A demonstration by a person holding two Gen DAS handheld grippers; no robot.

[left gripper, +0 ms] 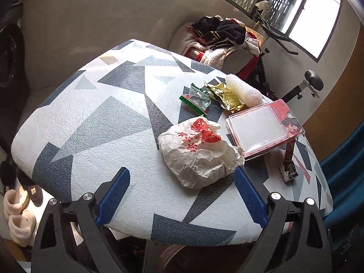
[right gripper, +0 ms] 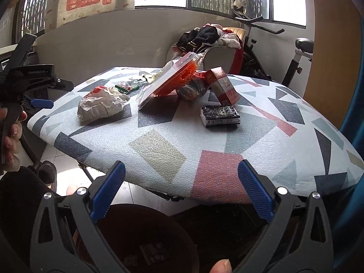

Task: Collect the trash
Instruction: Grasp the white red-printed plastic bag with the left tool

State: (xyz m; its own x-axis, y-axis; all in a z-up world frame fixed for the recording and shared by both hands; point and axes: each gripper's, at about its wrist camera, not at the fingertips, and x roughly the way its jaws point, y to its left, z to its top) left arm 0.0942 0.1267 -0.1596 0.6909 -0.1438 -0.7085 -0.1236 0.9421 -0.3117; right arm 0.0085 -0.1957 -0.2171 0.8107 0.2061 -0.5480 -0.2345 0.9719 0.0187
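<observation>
A: Which gripper is better placed for the crumpled paper wrapper (left gripper: 200,152)?

B: The left gripper (left gripper: 182,195), I'd say. Its jaws are spread wide and hold nothing, and the wrapper lies just ahead of them, a little toward the right finger, on the patterned table (left gripper: 91,118). In the right wrist view the same wrapper (right gripper: 100,104) sits well off to the left, far across the table from the right gripper (right gripper: 182,188).

A: How does it lie?

B: Its longer side runs roughly across the left gripper's line of sight, slanting from near-right to far-left, so the jaws would have to straddle the narrower way or pinch a fold.

A: And the right gripper?

B: Also wide open and empty, hovering at the near table edge. The nearest piece to it is the dark flattened packet (right gripper: 220,115), ahead and slightly right, with the red-and-white carton (right gripper: 224,86) leaning just behind it.

A: Any bin?

B: A dark round bin (right gripper: 145,238) sits below the table edge under the right gripper. Something pale lies at its bottom, but I can't make out what.

A: Other trash?

B: A green wrapper (left gripper: 195,100), a gold foil wrapper (left gripper: 227,95) and a clear blister pack (left gripper: 261,127) beyond the paper wrapper.
</observation>
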